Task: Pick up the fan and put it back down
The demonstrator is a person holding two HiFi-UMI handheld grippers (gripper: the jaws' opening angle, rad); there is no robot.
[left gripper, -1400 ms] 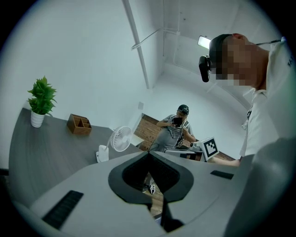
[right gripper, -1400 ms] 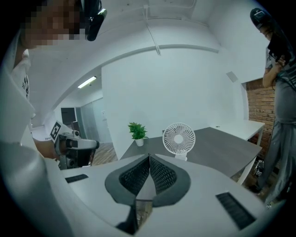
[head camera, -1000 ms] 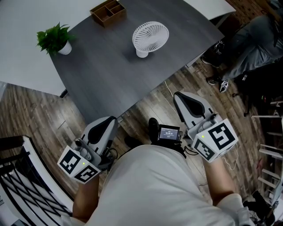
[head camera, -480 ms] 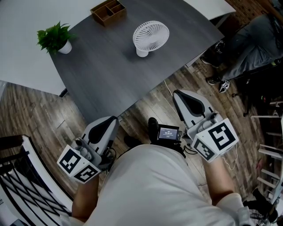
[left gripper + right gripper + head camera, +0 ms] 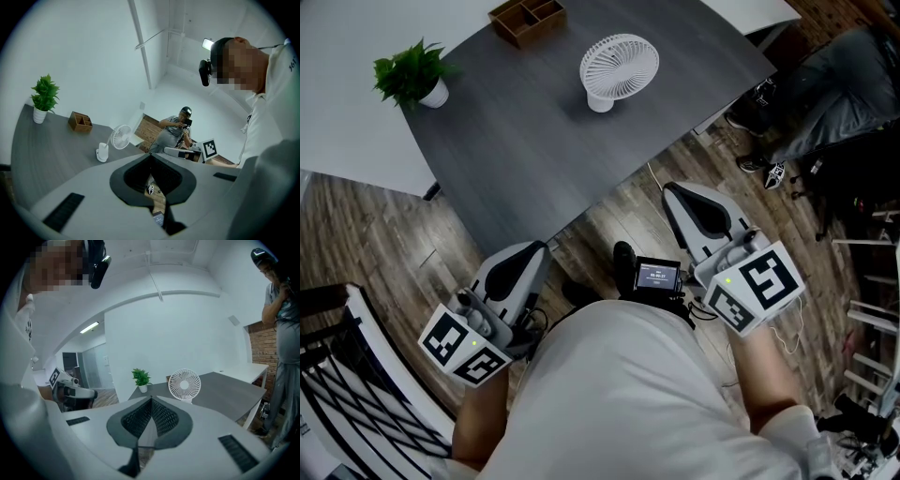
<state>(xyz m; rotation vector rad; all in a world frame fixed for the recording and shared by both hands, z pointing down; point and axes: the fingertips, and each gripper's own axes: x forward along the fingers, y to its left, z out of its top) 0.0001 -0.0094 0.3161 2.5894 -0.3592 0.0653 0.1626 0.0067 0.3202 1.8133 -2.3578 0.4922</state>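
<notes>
The fan [image 5: 619, 67] stands upright on the far part of the desk [image 5: 534, 159], right of the plant [image 5: 411, 80] and near the wooden box [image 5: 528, 19]. It has a big round head on a small foot, so I think a push from closed fingers, or a grip too high on the grille, could tip it. My left gripper [image 5: 534, 255] and right gripper [image 5: 675, 195] have the fingers closed on nothing. I hold both low by my body, before the near desk edge, pointing almost level.

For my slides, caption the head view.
Left gripper and right gripper, shut and empty, held short of the grey table bearing an upright white fan.
</notes>
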